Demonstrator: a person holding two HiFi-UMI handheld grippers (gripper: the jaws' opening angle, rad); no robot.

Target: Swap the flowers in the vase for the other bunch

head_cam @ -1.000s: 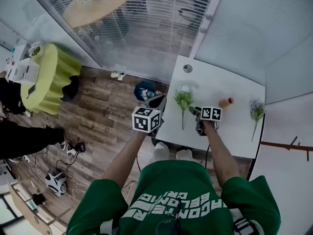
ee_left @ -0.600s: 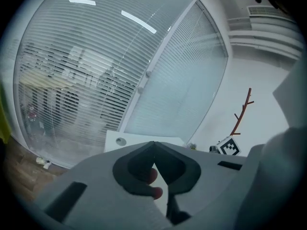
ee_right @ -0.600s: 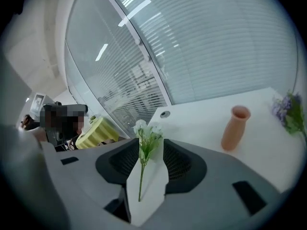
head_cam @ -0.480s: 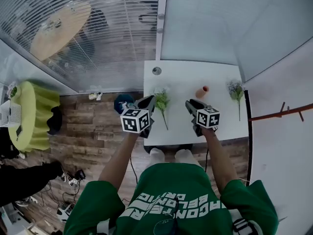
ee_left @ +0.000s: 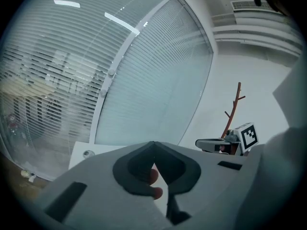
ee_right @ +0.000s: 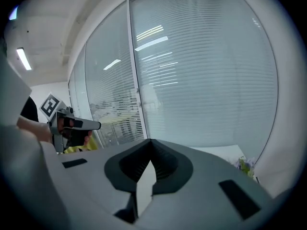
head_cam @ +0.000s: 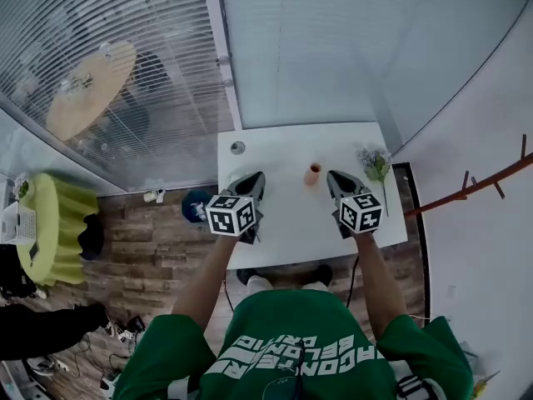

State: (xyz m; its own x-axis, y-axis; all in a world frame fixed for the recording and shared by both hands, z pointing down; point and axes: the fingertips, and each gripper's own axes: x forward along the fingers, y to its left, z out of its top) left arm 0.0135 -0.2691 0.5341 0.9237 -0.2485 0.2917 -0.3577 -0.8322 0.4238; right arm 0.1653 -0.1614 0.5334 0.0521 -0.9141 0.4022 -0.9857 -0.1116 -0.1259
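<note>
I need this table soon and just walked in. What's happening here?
A person holds the left gripper and the right gripper above a white table, both shut and empty. A small orange vase sits between them with no flowers in it; one bunch of flowers lies by the table's right edge.

Head camera looks steeply down over the person's shoulders onto the white worktop (head_cam: 283, 215). Left gripper view sits low, facing the blinds (ee_left: 158, 80), catching the right gripper (ee_left: 199, 143) alongside. Right gripper view faces those blinds too, left gripper (ee_right: 96, 125) at its edge.
</note>
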